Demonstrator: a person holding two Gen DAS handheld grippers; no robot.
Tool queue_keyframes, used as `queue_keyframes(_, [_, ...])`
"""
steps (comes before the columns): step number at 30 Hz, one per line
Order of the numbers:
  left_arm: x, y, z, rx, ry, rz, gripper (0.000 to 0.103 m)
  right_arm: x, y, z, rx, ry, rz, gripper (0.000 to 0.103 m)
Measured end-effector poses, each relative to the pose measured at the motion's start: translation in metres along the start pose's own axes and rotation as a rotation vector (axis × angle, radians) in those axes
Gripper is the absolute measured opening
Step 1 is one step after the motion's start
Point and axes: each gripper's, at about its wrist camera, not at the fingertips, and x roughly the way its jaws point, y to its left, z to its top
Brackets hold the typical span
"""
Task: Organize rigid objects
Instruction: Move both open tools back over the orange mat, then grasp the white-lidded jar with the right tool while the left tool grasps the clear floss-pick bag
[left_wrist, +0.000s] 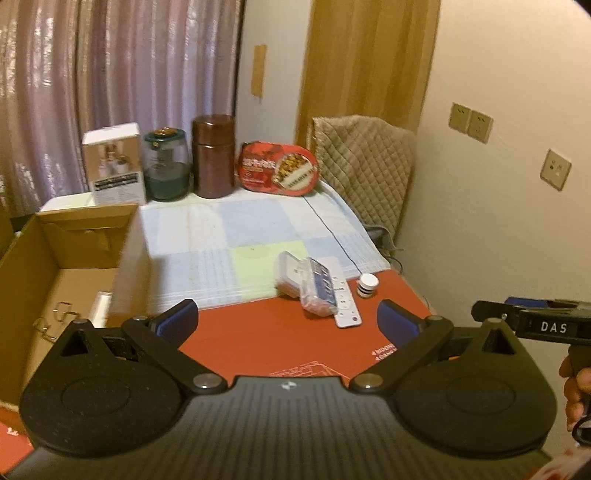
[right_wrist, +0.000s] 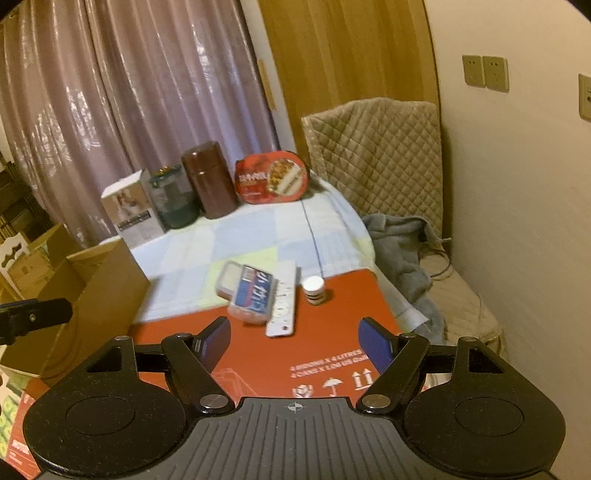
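Right wrist view: both grippers are hovering spread and empty over the red board, facing the loose items.

The right gripper (right_wrist: 293, 339) is sitting with its jaws wide apart and nothing between them, just short of the case (right_wrist: 248, 291), which is lying partly on top of the white remote (right_wrist: 283, 304); the small bottle (right_wrist: 314, 290) is standing just beside them. The left gripper (left_wrist: 287, 320) is likewise gaping and holding nothing, with the open box (left_wrist: 66, 266) on its left, seemingly the destination. At the back, the carton (left_wrist: 113, 164), jar (left_wrist: 166, 164), brown canister (left_wrist: 213, 155) and red tin (left_wrist: 279, 168) are lining up. Risks, as I judge them: closing on the case could be dragging the remote along, since they are touching; and a sweeping finger could be toppling the bottle and rolling it off the board's edge.
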Motion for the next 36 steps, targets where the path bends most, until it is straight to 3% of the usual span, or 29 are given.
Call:
queue_keyframes(11, [0.068,-0.018,-0.001,-0.002,0.039,-0.024,0.100,0.049,-0.026,0.012,-0.077,0.014,-0.001,0.073])
queue_keyframes(19, [0.128,-0.013,-0.006,-0.012,0.082,-0.044,0.093,0.112,-0.029,0.011,-0.165,0.063,0.038,0.073])
queue_keyframes(32, [0.208,0.002,-0.013,-0.051,0.141,-0.091,0.084,0.214,-0.027,0.011,-0.286,0.101,0.059,0.048])
queue_keyframes(36, [0.223,0.004,-0.013,-0.078,0.146,-0.121,0.079,0.232,-0.030,0.010,-0.293,0.114,0.054,0.046])
